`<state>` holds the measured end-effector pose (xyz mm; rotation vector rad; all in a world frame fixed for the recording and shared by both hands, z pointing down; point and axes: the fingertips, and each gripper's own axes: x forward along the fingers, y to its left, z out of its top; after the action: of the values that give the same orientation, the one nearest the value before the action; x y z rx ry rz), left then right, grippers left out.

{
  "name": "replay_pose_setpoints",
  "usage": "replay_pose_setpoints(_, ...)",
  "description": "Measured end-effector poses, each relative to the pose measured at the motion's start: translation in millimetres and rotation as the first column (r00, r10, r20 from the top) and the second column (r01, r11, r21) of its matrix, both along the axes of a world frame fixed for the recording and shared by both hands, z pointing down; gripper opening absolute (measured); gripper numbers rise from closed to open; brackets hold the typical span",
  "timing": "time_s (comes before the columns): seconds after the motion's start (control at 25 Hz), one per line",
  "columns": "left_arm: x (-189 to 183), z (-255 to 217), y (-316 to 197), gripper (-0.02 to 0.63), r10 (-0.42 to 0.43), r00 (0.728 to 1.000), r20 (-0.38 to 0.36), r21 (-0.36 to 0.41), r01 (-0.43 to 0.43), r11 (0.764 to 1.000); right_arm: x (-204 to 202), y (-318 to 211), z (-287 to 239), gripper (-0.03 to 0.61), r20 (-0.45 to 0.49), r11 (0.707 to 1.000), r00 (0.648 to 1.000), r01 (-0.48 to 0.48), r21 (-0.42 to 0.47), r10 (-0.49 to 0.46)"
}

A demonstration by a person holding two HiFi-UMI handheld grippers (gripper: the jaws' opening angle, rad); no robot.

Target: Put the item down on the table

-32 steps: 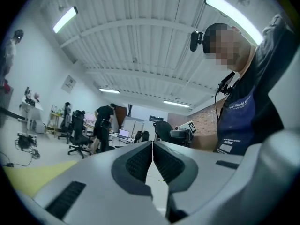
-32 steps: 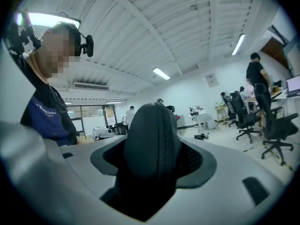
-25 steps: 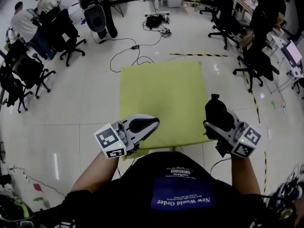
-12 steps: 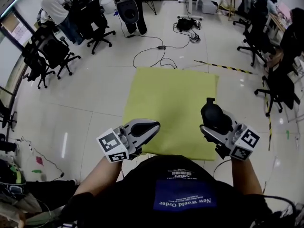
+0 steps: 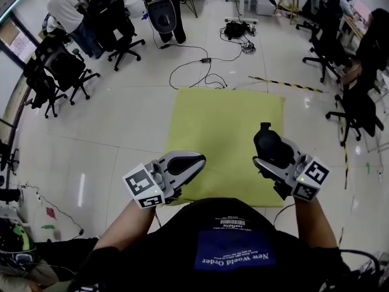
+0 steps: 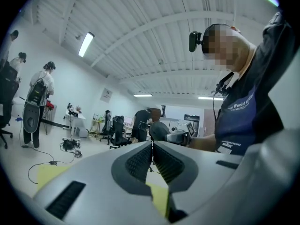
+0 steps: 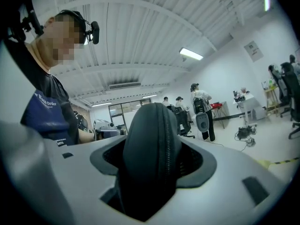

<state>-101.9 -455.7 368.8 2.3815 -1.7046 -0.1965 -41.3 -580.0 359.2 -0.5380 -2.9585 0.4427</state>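
Note:
A black zippered case stands up between the jaws of my right gripper, which is shut on it, above the near right corner of the yellow-green table. In the right gripper view the black zippered case fills the gap between the jaws, zip seam facing the camera. My left gripper hovers over the table's near left edge, tilted up. Its jaws meet with nothing between them in the left gripper view, where the left gripper points toward the right gripper's case.
Black office chairs and seated people stand at the back left, more chairs on the right. Cables and a yellow-black tape strip lie on the floor beyond the table.
The head camera has swung, so the table now sits further right in view. Both grippers stay near the table's front edge, the right one still shut on the case.

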Motion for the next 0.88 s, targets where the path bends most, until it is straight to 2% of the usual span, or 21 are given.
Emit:
replay_pose_setpoints(0.24,-10,9,-5,0.006,0.008,1.000,0.004,0.020,-0.008,1.000,-1,-4,12,0.293,-0.008,1.000,1.000,-0.014,0.018,0.014)
replay_pose_setpoints(0.4,-10,37,-5,0.006,0.004,1.000,0.019,0.002,-0.004,1.000,-3,-22,38,0.293,-0.040,0.998,0.998,-0.045,0.038,0.047)
replay_pose_setpoints(0.48,-21,46,-21,0.006,0.002,0.999,0.032,-0.015,-0.001,1.000,-15,-52,55,0.293,-0.070,0.994,0.996,-0.056,0.089,0.062)
replay_pose_setpoints(0.64,-66,55,-70,0.006,-0.003,0.999,0.047,-0.050,0.005,0.999,-68,-129,76,0.293,-0.136,0.985,0.984,-0.095,0.144,0.115)
replay_pose_setpoints(0.88,-124,117,-113,0.006,-0.017,0.999,0.043,-0.098,0.021,0.995,-120,-225,168,0.293,-0.282,0.966,0.936,-0.156,0.206,0.211)
